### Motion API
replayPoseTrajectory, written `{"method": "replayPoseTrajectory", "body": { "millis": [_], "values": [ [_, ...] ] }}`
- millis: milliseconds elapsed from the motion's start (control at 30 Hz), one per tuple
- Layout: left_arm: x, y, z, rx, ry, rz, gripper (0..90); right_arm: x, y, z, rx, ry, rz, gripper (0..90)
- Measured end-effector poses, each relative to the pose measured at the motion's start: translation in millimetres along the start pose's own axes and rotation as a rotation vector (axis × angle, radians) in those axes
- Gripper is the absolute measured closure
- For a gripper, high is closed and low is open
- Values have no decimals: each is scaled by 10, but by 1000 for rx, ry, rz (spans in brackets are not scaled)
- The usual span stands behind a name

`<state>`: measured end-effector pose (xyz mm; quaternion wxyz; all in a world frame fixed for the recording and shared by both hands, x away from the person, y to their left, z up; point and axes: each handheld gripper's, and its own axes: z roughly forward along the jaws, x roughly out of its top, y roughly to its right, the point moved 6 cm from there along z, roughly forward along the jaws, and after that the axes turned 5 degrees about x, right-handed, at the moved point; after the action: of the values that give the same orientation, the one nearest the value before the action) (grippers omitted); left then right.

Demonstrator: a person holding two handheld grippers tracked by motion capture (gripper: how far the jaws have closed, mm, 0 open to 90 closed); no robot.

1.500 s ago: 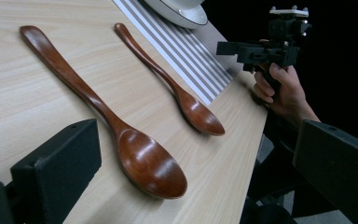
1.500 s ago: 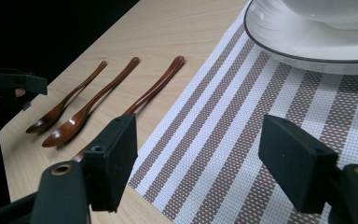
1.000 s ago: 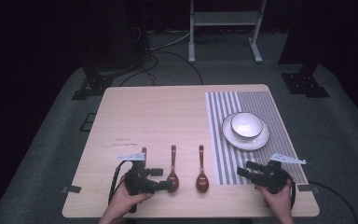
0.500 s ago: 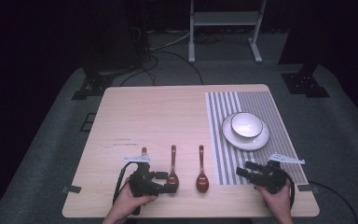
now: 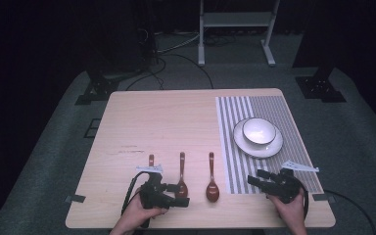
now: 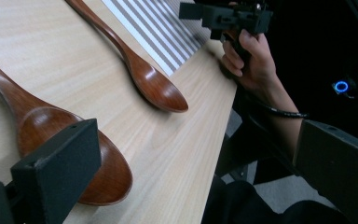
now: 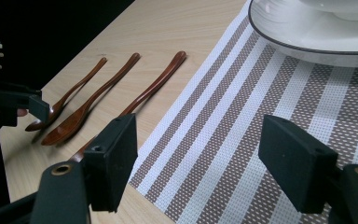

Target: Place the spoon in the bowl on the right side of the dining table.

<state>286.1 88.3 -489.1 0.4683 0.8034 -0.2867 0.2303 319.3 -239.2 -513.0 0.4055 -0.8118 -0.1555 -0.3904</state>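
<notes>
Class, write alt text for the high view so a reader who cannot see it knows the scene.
Two hands each hold an open hand-held gripper, left and right, at the near edge of a wooden table. Three brown spoons lie between them; a white bowl on a plate sits on a striped mat.

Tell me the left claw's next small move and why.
Probably ease the left claw forward and down so its jaws straddle the middle spoon, then close. The jaws stand open, one jaw beside that spoon's bowl and nothing between them. The right spoon lies apart near the striped mat, and the right claw hovers open over the mat.
</notes>
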Motion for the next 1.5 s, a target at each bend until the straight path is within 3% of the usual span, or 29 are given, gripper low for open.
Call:
{"method": "replayPoseTrajectory", "body": {
  "millis": [233, 533, 767, 1100, 1500],
  "values": [
    [-47, -18, 57, -6, -36, -11, 0, 8, 6, 0, 5, 10, 15, 270],
    [-114, -99, 133, 20, -72, -14, 0, 22, -21, 27, -5, -1, 2, 270],
    [-116, -84, 151, 45, -78, 10, 0, 204, -170, 64, 10, -24, -46, 271],
    [-115, -87, 146, 39, -78, 5, 0, 570, -527, 396, 93, -124, -110, 270],
    [-116, -86, 146, 41, -78, 6, 0, 719, -731, 942, 154, -231, -93, 269]
  ]
}}
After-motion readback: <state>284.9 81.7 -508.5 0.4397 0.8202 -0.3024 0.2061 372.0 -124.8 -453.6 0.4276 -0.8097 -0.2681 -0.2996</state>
